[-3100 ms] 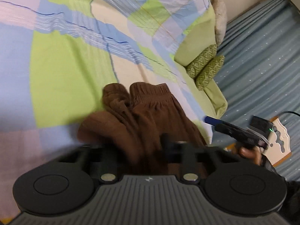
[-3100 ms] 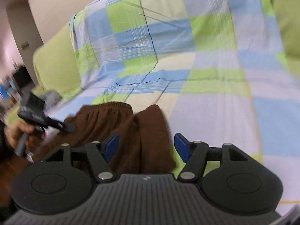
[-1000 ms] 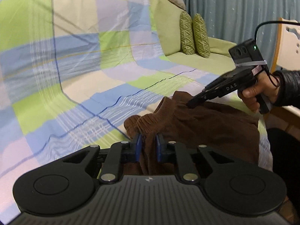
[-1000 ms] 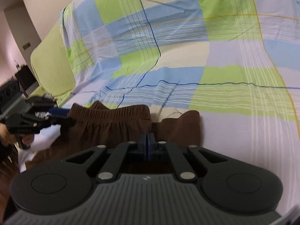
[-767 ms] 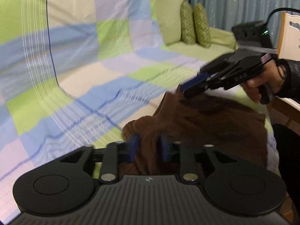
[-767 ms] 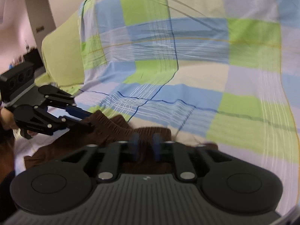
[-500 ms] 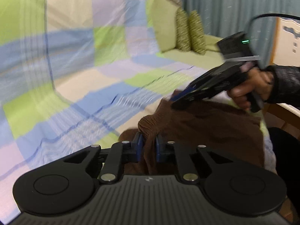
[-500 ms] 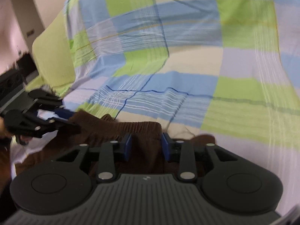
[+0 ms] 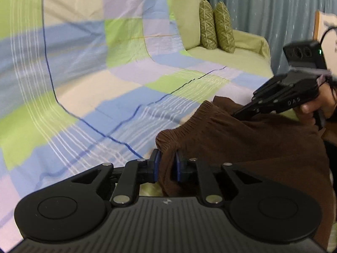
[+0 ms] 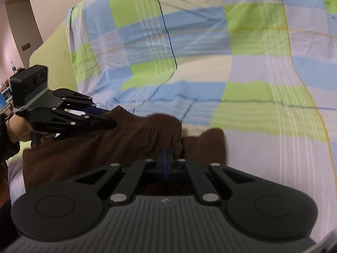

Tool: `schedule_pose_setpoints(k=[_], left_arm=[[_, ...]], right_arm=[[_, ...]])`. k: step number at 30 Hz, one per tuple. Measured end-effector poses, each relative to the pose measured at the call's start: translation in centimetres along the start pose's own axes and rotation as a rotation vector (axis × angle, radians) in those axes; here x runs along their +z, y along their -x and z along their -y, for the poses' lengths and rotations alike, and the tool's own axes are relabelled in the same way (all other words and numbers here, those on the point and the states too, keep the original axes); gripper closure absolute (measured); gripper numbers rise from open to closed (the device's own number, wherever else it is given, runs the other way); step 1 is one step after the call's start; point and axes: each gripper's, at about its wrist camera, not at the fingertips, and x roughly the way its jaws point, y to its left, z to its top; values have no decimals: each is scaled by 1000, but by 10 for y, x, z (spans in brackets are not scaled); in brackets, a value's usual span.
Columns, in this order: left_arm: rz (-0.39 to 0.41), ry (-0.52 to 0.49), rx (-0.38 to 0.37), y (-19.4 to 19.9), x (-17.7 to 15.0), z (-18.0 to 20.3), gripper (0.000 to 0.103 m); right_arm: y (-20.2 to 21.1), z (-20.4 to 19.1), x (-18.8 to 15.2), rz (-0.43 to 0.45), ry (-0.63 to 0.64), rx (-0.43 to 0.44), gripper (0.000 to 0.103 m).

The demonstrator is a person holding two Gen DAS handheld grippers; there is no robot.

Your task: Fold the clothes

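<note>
— Looking along the left claw [image 9: 166, 164], what is it doing?

— It is clamped on a bunched fold of the brown garment [image 9: 242, 143]; cloth fills the narrow gap between its two blue pads [image 9: 155, 165]. The ribbed, elasticated edge of the fabric rises just above the fingertips.

— And the right claw [image 10: 165, 158]?

— Its blue fingertips are pressed together, with a thin pinch of the same brown garment [image 10: 109, 147] caught between them, right below the gathered waistband. In the left wrist view the right claw [image 9: 238, 113] reaches in from the right, its tips buried in the garment's upper edge, a hand [image 9: 316, 105] wrapped around its grip.

— Where does the garment lie?

— On a sofa draped with a checked sheet [image 9: 94, 80] of blue, green, lilac and cream squares. The cloth is stretched between the two claws near the front edge of the seat, and a loose brown flap [image 10: 207, 145] sits on the sheet just to the right of the right claw's tips.

— Anything else around?

— Two green patterned cushions [image 9: 217, 27] stand upright against the far arm of the sofa, well apart from the garment, with a blue-grey curtain [image 9: 273, 10] behind them. In the right wrist view the left claw [image 10: 105, 117] comes in from the left, gripping the waistband.
</note>
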Motion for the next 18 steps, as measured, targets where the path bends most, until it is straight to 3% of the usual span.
schedule_pose_setpoints(k=[1,3,6,12,14,18], left_arm=[[-7,40,-11,1,-1,-5,71],[-27,73,-10,0,-1,-10,60],[-69,127,-40,-3,-1,-18,57],[-121,248,-144,-17,1,-33,59],[-122,255,-149,-19,2,-34,59],[-76,229,-115,-9,-3,-23,71]], right_arm=[[0,2,1,4,-13,6,100],[1,4,6,19,-43,19,96],[-3,9,11,17,-74,44,85],[-17,21,16,-14,-131,77,77],[-21,22,12,-17,-152,85,74],[-18,23,13,-17,-168,106,74]])
